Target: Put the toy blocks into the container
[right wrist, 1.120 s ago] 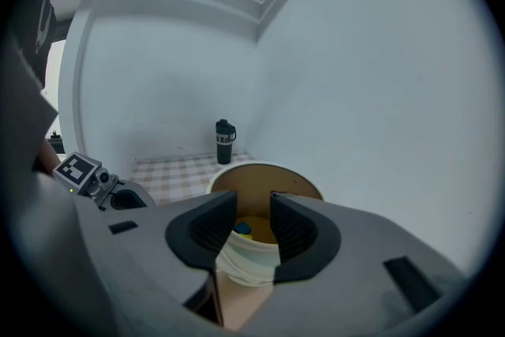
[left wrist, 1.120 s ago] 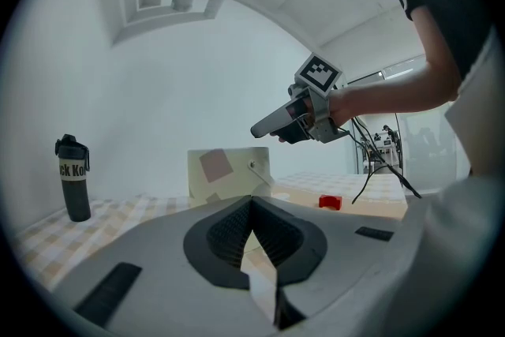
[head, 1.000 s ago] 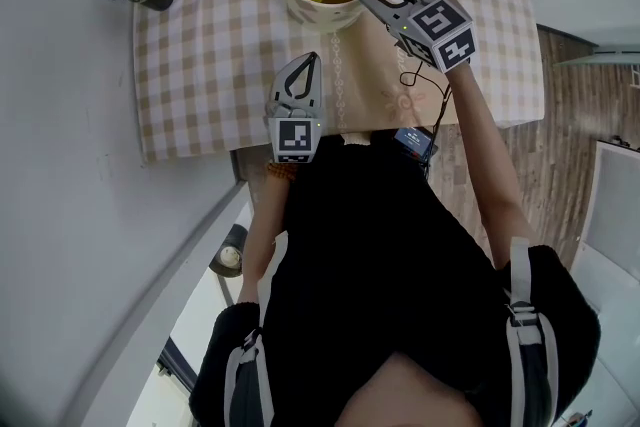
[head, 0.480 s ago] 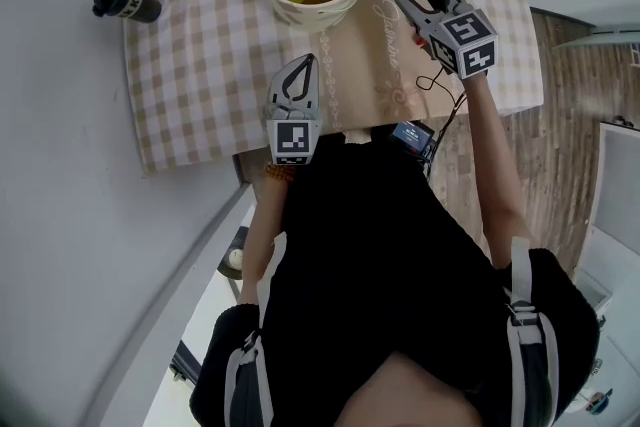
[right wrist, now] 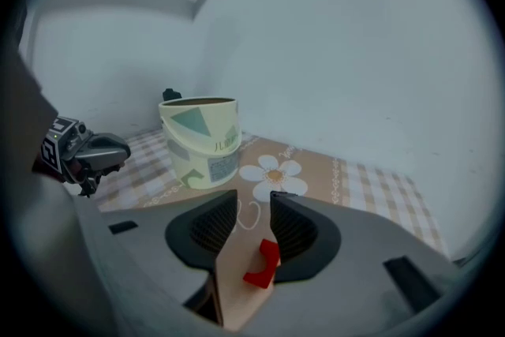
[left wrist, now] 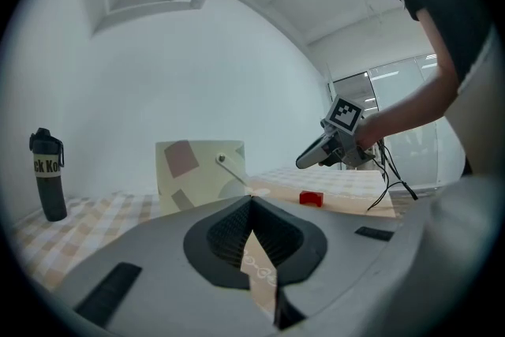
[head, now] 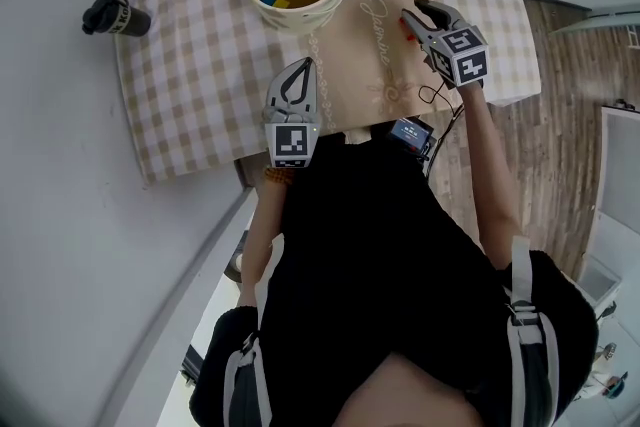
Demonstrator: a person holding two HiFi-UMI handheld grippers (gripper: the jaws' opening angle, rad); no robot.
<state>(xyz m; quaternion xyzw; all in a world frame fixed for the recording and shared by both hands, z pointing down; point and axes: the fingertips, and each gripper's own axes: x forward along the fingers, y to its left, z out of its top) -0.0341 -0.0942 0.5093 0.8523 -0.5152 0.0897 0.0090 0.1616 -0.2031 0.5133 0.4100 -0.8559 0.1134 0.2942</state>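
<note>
right gripper (right wrist: 253, 198), jaws parted, straddles the one red block (right wrist: 263, 264) — left gripper (left wrist: 251, 201) closed, empty; one container (right wrist: 201, 142)

Bottle (left wrist: 47, 184) label: partial "ck Ko".

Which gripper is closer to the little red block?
Right. The right gripper is just over the red block, which shows between its open jaws. The left gripper, jaws together, sits farther off near the table's front edge.
</note>
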